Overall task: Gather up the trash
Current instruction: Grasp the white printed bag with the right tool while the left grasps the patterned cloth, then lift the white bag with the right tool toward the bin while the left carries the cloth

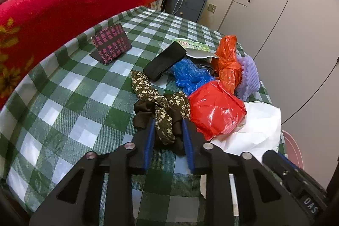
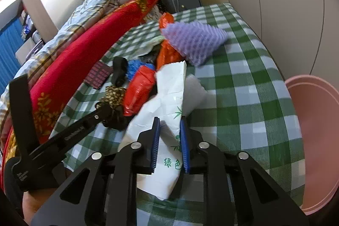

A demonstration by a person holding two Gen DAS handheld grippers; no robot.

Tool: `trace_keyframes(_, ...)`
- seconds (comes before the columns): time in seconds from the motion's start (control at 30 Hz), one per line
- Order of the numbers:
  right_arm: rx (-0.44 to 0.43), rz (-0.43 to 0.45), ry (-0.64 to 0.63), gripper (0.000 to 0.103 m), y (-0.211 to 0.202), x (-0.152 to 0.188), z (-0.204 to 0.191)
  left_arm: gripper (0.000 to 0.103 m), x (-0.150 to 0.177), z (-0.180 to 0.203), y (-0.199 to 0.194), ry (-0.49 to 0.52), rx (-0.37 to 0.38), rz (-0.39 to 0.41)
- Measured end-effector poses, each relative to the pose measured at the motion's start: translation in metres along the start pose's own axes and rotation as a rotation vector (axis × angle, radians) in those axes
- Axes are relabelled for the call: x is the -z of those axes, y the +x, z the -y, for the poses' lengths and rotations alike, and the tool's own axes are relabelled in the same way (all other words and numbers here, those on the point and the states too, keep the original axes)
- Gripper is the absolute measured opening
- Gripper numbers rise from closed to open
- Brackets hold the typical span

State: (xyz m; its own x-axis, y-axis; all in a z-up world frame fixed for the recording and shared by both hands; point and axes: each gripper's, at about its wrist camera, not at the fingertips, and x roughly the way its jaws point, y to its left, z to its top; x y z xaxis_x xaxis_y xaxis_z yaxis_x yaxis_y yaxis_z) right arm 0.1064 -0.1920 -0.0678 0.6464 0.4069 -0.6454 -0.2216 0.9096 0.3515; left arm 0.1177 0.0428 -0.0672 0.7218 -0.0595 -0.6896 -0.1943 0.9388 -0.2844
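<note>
Two hand-held grippers work over a green checked tablecloth [image 1: 84, 82] strewn with litter. Furthest to the left of the left gripper [image 1: 167, 126], well apart from it, a dark box with a pink pattern [image 1: 111, 45] stands propped on the cloth. Between that gripper's blue pads [image 1: 148, 145] lies a crumpled floral cloth [image 1: 163, 111], dark with pale flowers; the pads sit against its sides, clenched on it. Beyond the cloth lies a black pouch [image 1: 166, 61] with a blue plastic bag [image 1: 190, 75] beside it. Just right of the fingertips rests a red plastic bag [image 1: 216, 107], touching the cloth, with an orange bag [image 1: 227, 60] and a purple foam net [image 1: 249, 77] behind it.

Further right, the right gripper [image 2: 169, 120] has its pads [image 2: 184, 141] closed on the white paper bag [image 2: 167, 94] printed with green characters, the paper pinched and folded between them. Ahead of it the purple foam net [image 2: 195, 41] sits on the cloth. Off to its right, past the table's edge, stands a pink bin [image 2: 317, 115].
</note>
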Motion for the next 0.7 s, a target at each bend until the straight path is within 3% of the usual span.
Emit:
trace_keyframes(0.07, -0.008, 0.021, -0.022, 0.012, -0.007, -0.003, -0.006, 0.011, -0.001, 0.000, -0.003, 0.002, -0.003, 0.008)
trace_keyframes(0.27, -0.012, 0.080, -0.077, 0.004, -0.031, -0.009, -0.019, 0.009, -0.003, 0.001, -0.015, 0.012, -0.009, 0.041)
trace_keyframes(0.7, -0.010, 0.206, -0.120, 0.003, -0.093, -0.010, -0.030, 0.009, 0.002, 0.007, -0.065, 0.057, 0.010, 0.137)
